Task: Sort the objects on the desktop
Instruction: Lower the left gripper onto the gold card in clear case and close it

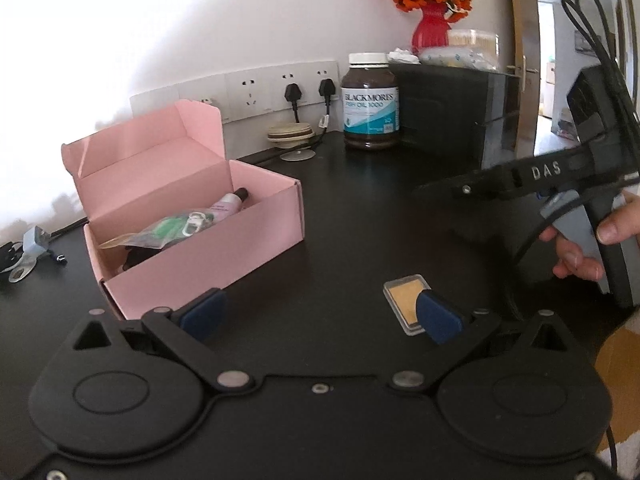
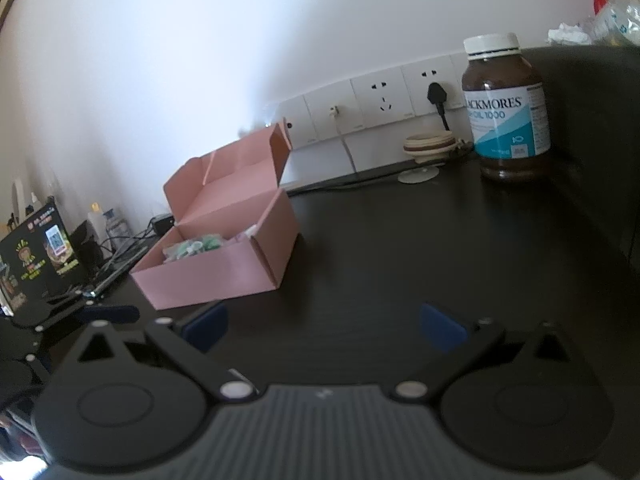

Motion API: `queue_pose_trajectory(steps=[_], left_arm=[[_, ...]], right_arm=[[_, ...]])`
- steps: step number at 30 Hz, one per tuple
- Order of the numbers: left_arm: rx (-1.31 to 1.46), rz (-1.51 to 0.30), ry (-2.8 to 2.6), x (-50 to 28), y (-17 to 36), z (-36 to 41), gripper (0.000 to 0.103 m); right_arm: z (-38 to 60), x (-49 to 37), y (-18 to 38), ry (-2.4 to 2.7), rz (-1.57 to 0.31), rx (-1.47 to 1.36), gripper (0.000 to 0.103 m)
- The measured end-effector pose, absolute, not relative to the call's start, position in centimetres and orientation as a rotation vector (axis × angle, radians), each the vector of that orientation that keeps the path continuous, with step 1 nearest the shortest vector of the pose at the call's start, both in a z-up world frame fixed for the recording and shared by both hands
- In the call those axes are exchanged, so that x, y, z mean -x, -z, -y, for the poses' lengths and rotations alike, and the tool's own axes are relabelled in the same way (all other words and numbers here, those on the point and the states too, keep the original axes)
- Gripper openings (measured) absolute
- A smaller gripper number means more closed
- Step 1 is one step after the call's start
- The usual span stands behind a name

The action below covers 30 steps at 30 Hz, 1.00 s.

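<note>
- While the pink box point(image 1: 192, 216) stands open toward the desk's point(image 1: 360, 220) back-left, with a small bottle point(image 1: 231, 204) and a green packet point(image 1: 168, 232) already inside, one loose thing is left near the front edge: a flat clear case point(image 1: 402, 300) with a tan insert.
- The left gripper point(image 1: 320, 316) is held spread and empty, its right pad point(image 1: 436, 316) overlapping the case's near corner in the left wrist view; contact cannot be confirmed.
- The right gripper point(image 2: 324, 326) is likewise held spread, with nothing between its pads, above bare desk.
- The case is judged light, stiff and slick, and possibly brittle; being so low, it is best taken across its two side edges, with gentle pressure.
- A slip on the smooth desk is the likely risk if the pads are closed too high.
- A fish-oil jar point(image 1: 370, 100) stands at the back edge, well apart from the case.
</note>
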State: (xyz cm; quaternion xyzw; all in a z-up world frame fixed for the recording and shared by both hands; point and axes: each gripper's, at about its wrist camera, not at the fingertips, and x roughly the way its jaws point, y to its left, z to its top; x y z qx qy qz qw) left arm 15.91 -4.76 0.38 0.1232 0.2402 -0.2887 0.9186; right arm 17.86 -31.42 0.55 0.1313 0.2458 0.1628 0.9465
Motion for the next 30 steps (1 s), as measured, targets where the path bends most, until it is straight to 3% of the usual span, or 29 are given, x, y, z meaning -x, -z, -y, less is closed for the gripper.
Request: queue_pose_trajectory(steps=[17, 25, 30], left_arm=[[-0.299, -0.546, 0.634, -16.3, 0.6, 8.6, 0.099], [-0.329, -0.596, 0.625, -17.1, 1.3, 9.7, 0.081], [-0.274, -0.619, 0.630, -17.8, 1.1, 8.5, 0.058]], right_arm=[[32.0, -17.9, -0.4, -0.344, -0.494, -0.308, 0.102], [32.2, -17.9, -0.4, -0.344, -0.494, -0.325, 0.102], [32.2, -17.9, -0.4, -0.345, -0.497, -0.324, 0.102]])
